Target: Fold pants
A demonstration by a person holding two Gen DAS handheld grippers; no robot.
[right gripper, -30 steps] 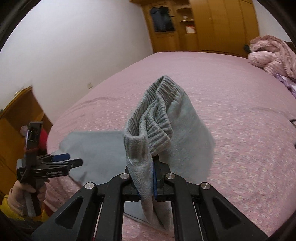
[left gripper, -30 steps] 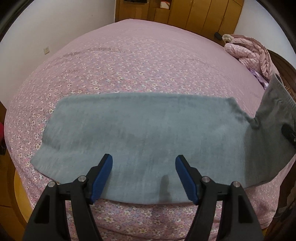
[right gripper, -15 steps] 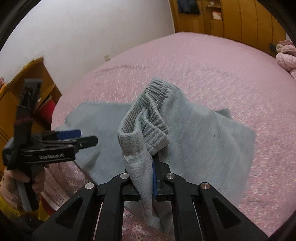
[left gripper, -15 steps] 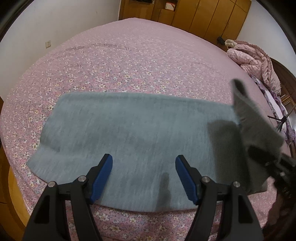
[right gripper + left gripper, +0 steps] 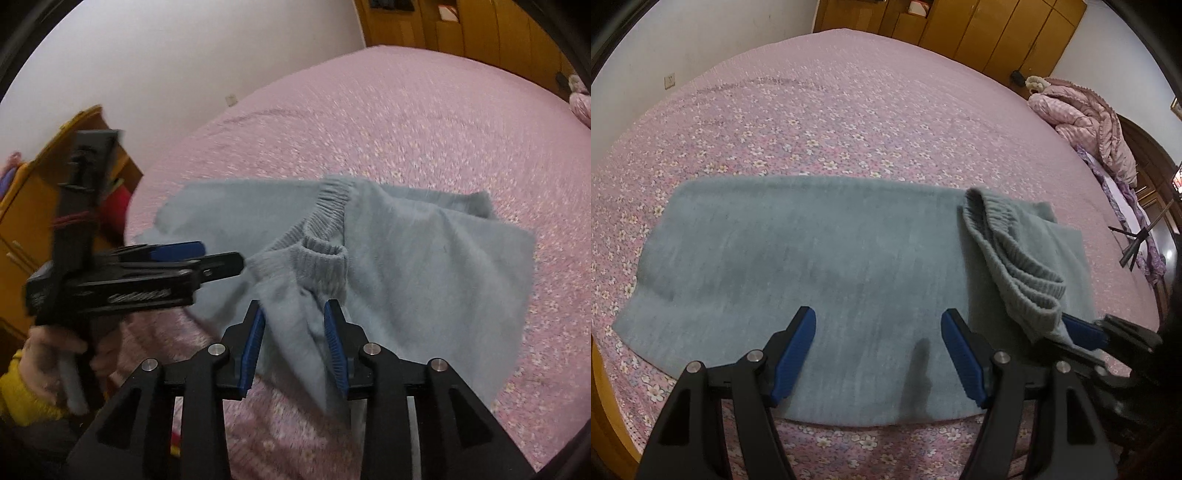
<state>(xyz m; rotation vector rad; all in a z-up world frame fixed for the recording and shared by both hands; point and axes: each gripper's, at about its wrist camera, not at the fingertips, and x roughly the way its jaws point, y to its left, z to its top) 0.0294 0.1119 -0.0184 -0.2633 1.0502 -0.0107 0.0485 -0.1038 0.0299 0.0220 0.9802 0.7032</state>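
Grey pants lie flat across the near part of the pink flowered bed. Their ribbed waistband end is folded over onto the right part of the pants. My left gripper is open and empty just above the pants' near edge. My right gripper is open, its blue pads either side of the loose cloth near the waistband. In the right wrist view the left gripper shows at the left. In the left wrist view the right gripper shows at the right edge.
A pink quilted jacket lies at the bed's far right corner. Wooden wardrobes stand behind the bed. A yellow wooden cabinet stands left of the bed. White wall runs along the bed's left side.
My right gripper carried the waistband end leftward over the pants, lowered it, and opened, letting it go. The left gripper stayed open in place.
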